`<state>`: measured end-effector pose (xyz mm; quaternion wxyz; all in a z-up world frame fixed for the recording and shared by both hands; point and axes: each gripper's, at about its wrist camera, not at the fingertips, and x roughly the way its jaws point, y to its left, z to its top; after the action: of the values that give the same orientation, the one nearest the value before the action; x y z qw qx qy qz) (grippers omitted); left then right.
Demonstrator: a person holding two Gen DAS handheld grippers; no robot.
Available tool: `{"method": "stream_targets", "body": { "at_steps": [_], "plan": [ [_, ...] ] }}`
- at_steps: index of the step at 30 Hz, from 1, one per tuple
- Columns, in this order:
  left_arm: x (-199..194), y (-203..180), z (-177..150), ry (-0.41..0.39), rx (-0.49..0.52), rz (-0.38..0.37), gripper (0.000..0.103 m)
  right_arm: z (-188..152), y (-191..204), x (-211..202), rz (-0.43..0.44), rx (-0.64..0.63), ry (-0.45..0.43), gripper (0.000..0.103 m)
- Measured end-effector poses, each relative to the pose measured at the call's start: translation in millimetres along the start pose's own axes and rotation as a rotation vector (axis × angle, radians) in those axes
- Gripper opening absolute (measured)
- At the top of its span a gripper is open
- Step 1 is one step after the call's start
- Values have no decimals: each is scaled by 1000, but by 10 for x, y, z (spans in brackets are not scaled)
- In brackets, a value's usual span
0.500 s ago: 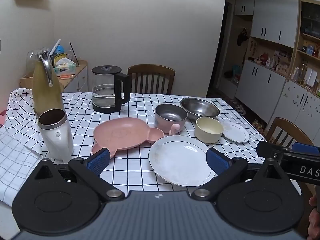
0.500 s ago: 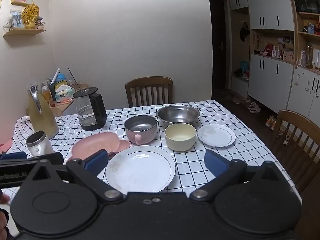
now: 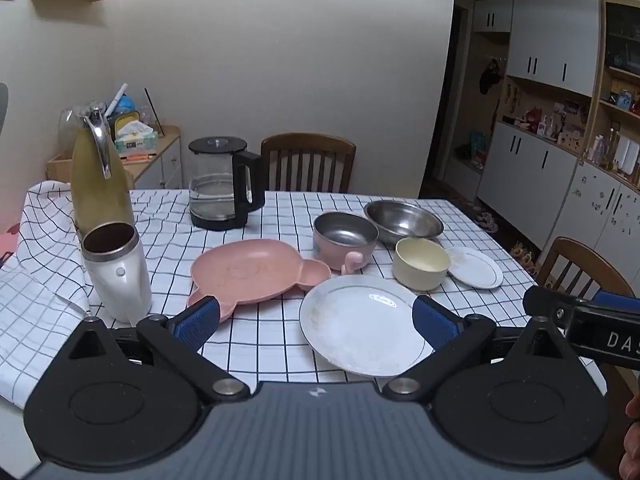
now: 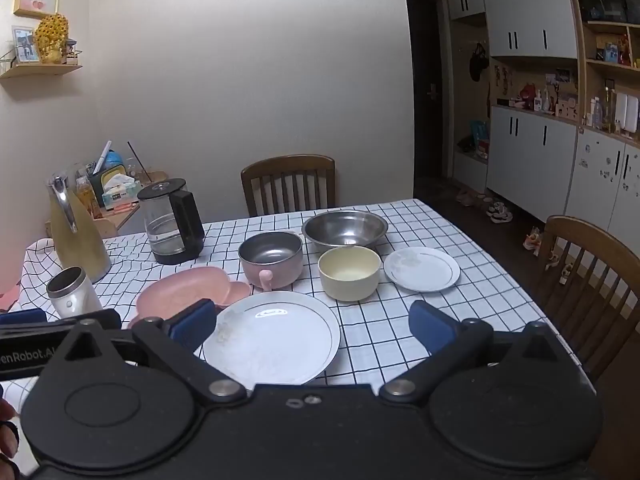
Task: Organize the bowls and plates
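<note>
Checked tablecloth (image 4: 420, 320) covers the table, its right edge falling off toward a dark floor and a wooden chair (image 4: 592, 280) at the right of the frame; bare cloth lies lower right, between the small plate and that edge. Large white plate (image 4: 272, 338) sits at lower centre, near the front edge. Pink plate (image 3: 248, 272) lies left of it, long axis running left to right, its eared end touching or just beside the large plate's rim. Behind: pink bowl (image 4: 272, 258) with its handle pointing toward the camera, steel bowl (image 4: 345, 229), cream bowl (image 4: 350, 272), small plate (image 4: 421, 269) at the right. Kettle (image 3: 222, 184), white cup (image 3: 116, 272) and yellow jug (image 3: 100, 184) crowd the left side. Left gripper (image 3: 316, 318) hovers with fingers wide apart, holding nothing; right gripper (image 4: 314, 326) likewise spread and free. Nothing on the table has shifted since the earlier frame; both views are nearly unchanged.
</note>
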<state>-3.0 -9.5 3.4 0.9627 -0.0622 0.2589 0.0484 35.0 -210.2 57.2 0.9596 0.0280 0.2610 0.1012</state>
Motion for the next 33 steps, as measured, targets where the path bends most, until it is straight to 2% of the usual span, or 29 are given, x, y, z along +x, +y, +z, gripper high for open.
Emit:
{"method": "stream_targets", "body": {
  "at_steps": [9,20,33],
  "plan": [
    [-62,-56,5,-33,22,-8,103,-13,-30,-20,8,11,-12,103],
    [-60,-40,11,-18,17,-5,103,-21,0,-48,57,17,-14,103],
    [-59,30,23,-15,-2,-20,103,-48,-29,-54,55,66,-10,103]
  ]
}}
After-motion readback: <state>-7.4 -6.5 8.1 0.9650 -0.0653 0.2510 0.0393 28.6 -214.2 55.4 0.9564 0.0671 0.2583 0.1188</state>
